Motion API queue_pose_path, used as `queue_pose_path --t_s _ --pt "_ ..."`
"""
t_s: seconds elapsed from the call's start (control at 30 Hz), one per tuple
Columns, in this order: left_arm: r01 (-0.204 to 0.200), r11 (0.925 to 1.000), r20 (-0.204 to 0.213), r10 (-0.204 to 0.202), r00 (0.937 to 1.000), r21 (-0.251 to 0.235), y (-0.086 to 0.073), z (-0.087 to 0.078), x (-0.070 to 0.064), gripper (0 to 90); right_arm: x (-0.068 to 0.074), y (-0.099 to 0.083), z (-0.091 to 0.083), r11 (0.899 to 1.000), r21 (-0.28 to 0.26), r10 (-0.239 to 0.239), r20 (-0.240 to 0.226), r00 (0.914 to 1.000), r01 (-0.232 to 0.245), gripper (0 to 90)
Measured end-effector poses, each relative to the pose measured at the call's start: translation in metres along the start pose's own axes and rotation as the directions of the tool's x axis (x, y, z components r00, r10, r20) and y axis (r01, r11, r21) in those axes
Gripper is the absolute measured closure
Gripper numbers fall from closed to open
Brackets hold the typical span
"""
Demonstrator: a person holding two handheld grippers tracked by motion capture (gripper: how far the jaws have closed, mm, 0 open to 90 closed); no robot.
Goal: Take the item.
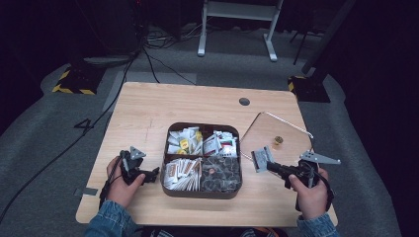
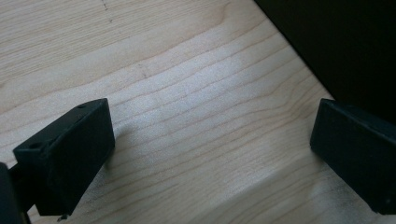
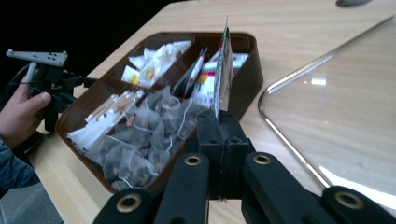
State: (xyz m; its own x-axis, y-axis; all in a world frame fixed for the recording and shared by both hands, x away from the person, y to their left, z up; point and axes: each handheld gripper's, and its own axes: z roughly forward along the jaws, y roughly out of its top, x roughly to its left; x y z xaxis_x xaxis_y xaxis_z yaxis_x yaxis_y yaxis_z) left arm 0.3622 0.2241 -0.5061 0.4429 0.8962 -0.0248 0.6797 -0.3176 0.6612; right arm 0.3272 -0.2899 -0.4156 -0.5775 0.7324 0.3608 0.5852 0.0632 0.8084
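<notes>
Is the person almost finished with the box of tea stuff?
Probably not. Done: the clear lid is off and lies on the table beside the brown box. In hand: the right gripper pinches one flat packet, lifted above the box. The left gripper is open over bare wood. Left: placing that packet and putting the lid on.

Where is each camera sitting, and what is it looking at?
High view: above the person's side, looking down at the table; both hands and grippers show, left gripper, right gripper.
Left gripper view: rides the left gripper, facing bare table, jaws apart.
Right gripper view: rides the right gripper, facing the tray; jaws pinch a packet.
Shared: the high and right gripper views both show tray, clear lid and left gripper.
</notes>
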Motion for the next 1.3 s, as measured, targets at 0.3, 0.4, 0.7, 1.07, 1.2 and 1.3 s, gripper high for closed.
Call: queue_pose_path --t_s 0.3,0.4,0.7,1.07,1.2,1.3 --pt "0.0 1.0 0.003 0.0 1.0 0.001 0.001 0.001 0.0 0.1 -0.003 -0.021 0.016 0.996 0.087 0.031 0.002 0.9995 -0.031 90.0" --pt "-0.003 1.0 0.004 0.003 1.0 0.0 0.002 0.002 0.0 0.1 -0.003 -0.025 0.019 0.994 0.106 0.037 -0.001 0.9993 -0.037 90.0" --pt "-0.004 1.0 0.005 0.004 1.0 0.0 0.002 0.002 -0.001 0.1 -0.004 -0.033 0.03 0.983 0.172 0.069 -0.017 0.9974 -0.066 90.0" --pt "-0.003 1.0 0.006 0.003 1.0 0.003 0.003 0.003 -0.001 0.1 -0.008 -0.037 0.034 0.979 0.191 0.07 0.007 0.9975 -0.07 90.0" --pt "-0.002 1.0 0.004 0.002 1.0 0.003 0.004 0.003 -0.001 0.1 -0.01 -0.036 0.033 0.98 0.188 0.068 0.014 0.9976 -0.069 90.0" --pt "0.001 1.0 0.001 -0.001 1.0 0.0 0.004 0.003 -0.001 0.1 -0.011 -0.037 0.034 0.979 0.19 0.067 0.014 0.9976 -0.069 90.0"
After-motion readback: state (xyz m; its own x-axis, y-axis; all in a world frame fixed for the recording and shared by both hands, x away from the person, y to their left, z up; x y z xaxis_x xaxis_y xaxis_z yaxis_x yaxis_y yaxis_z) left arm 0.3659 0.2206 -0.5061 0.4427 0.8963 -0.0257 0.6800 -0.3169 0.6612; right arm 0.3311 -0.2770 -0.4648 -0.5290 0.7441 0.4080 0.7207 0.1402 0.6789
